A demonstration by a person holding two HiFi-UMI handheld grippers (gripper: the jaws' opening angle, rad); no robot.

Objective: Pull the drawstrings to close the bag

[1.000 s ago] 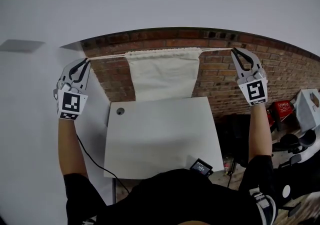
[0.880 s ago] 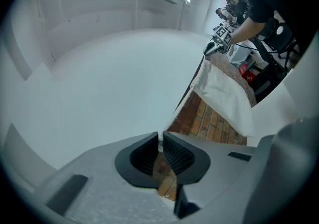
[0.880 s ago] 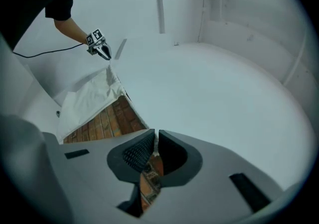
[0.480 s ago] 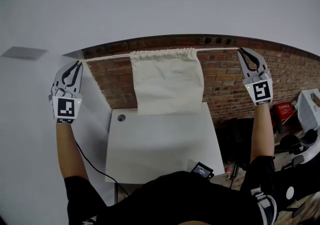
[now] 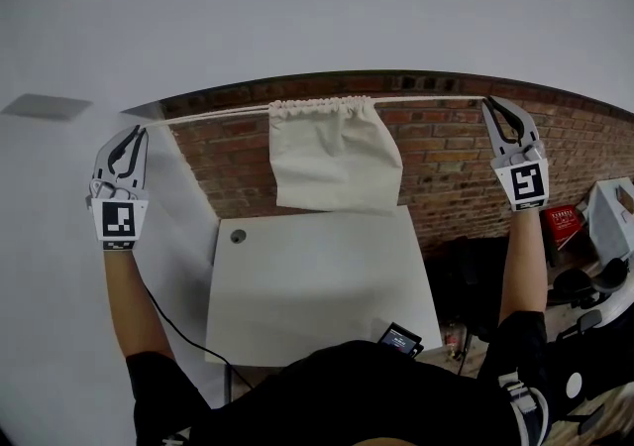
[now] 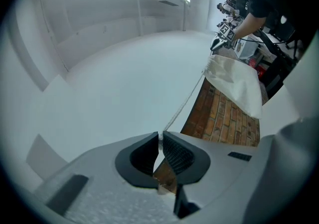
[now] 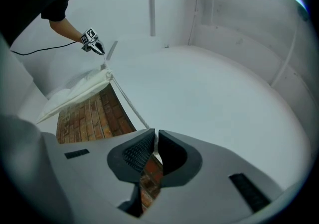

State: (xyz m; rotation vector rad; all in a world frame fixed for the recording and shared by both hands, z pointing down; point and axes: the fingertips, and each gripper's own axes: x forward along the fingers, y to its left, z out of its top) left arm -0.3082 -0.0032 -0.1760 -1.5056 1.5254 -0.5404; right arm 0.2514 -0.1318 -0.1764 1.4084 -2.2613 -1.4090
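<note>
Cloth bag (image 5: 335, 157), which we are judging soft and light, is hanging over the table (image 5: 317, 285), mouth puckered; we are gripping the thin, slip-prone drawstrings (image 5: 436, 98) at their ends; left gripper (image 5: 137, 131) and right gripper (image 5: 493, 102) are both clamping cord.

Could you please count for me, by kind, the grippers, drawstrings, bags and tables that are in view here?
Grippers: 2 (left gripper, right gripper)
Drawstrings: 2 (left drawstring, right drawstring)
Bag: 1
Table: 1
Total: 6
</note>
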